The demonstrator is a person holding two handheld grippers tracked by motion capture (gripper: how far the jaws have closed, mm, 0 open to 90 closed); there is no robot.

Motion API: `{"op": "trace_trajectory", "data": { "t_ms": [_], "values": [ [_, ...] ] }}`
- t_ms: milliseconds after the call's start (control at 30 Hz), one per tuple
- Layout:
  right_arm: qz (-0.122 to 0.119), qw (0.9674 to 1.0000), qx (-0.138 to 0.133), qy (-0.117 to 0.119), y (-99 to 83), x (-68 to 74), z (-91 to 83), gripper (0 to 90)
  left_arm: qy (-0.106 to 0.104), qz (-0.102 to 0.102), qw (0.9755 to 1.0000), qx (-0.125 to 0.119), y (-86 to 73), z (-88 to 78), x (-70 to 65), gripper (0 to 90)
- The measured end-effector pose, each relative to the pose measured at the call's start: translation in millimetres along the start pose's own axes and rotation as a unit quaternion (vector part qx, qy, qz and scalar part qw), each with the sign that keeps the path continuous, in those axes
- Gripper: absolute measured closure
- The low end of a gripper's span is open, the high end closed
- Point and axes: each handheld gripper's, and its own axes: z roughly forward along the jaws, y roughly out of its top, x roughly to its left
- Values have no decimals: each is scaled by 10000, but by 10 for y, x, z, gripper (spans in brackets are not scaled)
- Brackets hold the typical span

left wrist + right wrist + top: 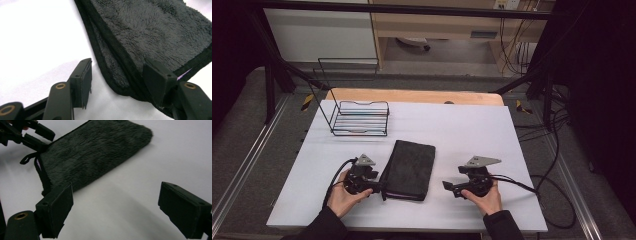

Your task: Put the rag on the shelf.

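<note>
With a folded dark towel [409, 169] lying at the centre of the desk [472, 125], the left gripper [381, 189] straddles its lower-left corner with wide jaws, seemingly ready to pinch it, while the right gripper [446, 186] waits wide beside it.

L gripper [379, 190] & R gripper [447, 186] both low, jaws wide apart, pointing inward.

**Dim room behind a white-topped table**

A white sheet [472, 125] covers the table, whose bare wooden edge [412, 95] shows at the far side. Grey carpet [242, 125] lies around it. Black frame bars [272, 55] stand at both sides. Behind are a white cabinet [319, 32], wooden shelving [437, 25] and hanging cables [512, 50].
</note>
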Motion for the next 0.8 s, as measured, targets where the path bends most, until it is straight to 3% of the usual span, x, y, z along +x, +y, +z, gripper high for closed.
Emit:
{"op": "trace_trajectory", "data": {
  "t_ms": [133,333,400,633,800],
  "values": [
    [3,9998,167,90,47,258,209,182,-140,-92,9998,-49,-28,38,-8,489],
    [23,9995,314,92,43,449,402,283,-254,-175,9995,-66,-49,39,-30,566],
    [10,9993,370,42,34,486,462,331,-288,-149,9995,-35,-53,34,-39,617],
    [340,9986,390,94,-24,532,561,459,-406,-147,9991,23,-33,50,-64,735],
    [319,9986,412,4,-41,596,595,521,-395,-164,9991,62,-19,39,-69,776]
  ]
}}
